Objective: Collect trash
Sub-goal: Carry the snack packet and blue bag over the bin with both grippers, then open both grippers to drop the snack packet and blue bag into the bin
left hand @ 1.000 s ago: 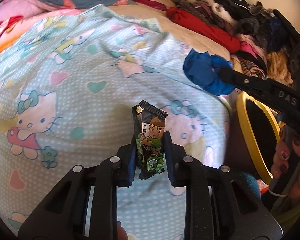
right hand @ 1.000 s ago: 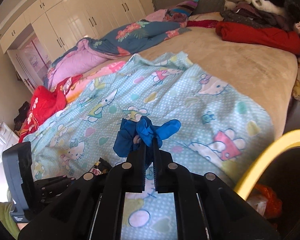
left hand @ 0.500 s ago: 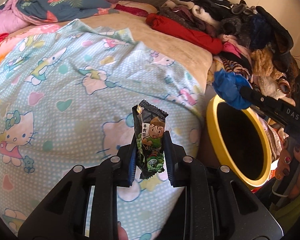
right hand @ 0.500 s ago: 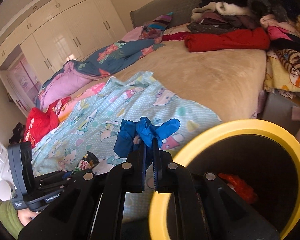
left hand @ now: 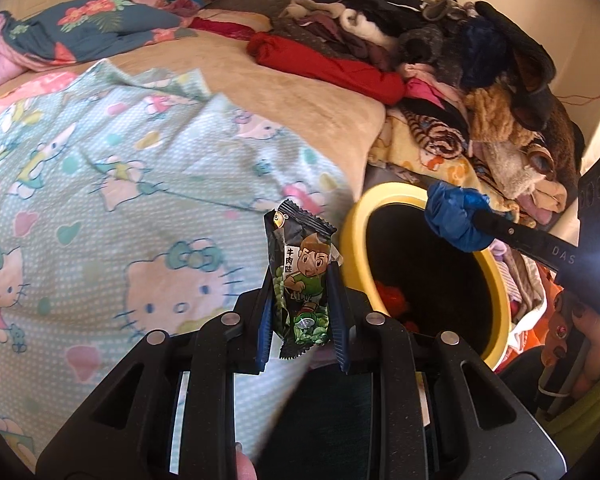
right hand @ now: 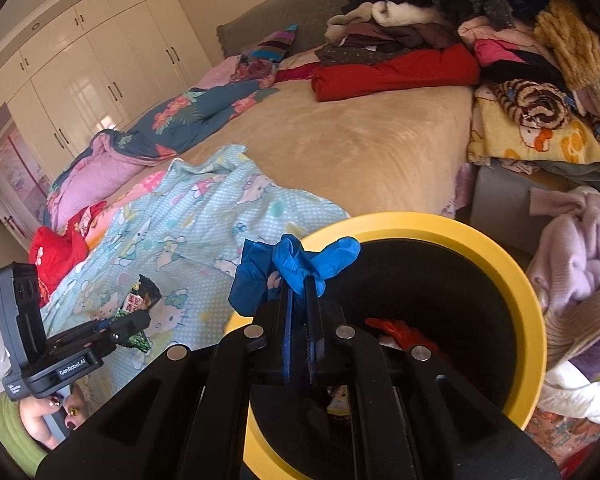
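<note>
Inside yellow bin (right hand: 532, 292), right view alone: red wrapper (right hand: 404, 330), possibly plastic.

Dark cartoon-printed snack wrapper (left hand: 300, 280) upright above bedsheet, crumpled blue glove (right hand: 296, 268) over yellow-rimmed bin (right hand: 516, 280)

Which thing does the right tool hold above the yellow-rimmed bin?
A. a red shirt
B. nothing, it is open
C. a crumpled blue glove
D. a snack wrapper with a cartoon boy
C: the right tool is shut on the crumpled blue glove, held over the opening of the yellow-rimmed bin; the snack wrapper sits in the left tool instead.
</note>
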A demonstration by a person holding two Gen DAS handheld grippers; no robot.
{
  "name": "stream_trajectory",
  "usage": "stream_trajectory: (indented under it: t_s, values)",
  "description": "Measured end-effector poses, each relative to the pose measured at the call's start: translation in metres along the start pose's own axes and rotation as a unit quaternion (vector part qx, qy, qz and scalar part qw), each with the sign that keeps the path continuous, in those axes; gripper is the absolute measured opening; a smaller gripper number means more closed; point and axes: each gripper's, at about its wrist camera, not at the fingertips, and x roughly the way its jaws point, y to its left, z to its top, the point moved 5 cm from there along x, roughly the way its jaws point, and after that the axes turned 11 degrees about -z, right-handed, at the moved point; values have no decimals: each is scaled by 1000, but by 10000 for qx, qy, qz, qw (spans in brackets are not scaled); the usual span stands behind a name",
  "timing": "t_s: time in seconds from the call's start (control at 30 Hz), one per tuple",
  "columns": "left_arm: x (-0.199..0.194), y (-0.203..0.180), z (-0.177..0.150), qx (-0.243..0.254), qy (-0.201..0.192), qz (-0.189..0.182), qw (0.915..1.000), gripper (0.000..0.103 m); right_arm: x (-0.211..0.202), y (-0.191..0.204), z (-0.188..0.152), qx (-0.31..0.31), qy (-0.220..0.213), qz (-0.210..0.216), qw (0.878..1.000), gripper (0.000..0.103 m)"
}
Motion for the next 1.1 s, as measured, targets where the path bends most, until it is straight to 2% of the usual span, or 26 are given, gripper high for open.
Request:
stream_trajectory:
  t_s: [0.23,0.6,1.03,1.1]
  values:
    - [16,-38,1,324,99,-240,9991,18,-11,-25,-5,71,67,-289,9995,6]
    - [46,-92,-5,901,369,-556,9937,18,-17,-62,-7,562,102,-341,9978,6]
    - [84,-117,-16,1125,662,-759,9885,19,-15,-77,-11,924,154,-324,9951,7]
    - [89,-120,-18,1138,688,-792,9879,22,-15,-79,-11,1001,168,-304,9944,9]
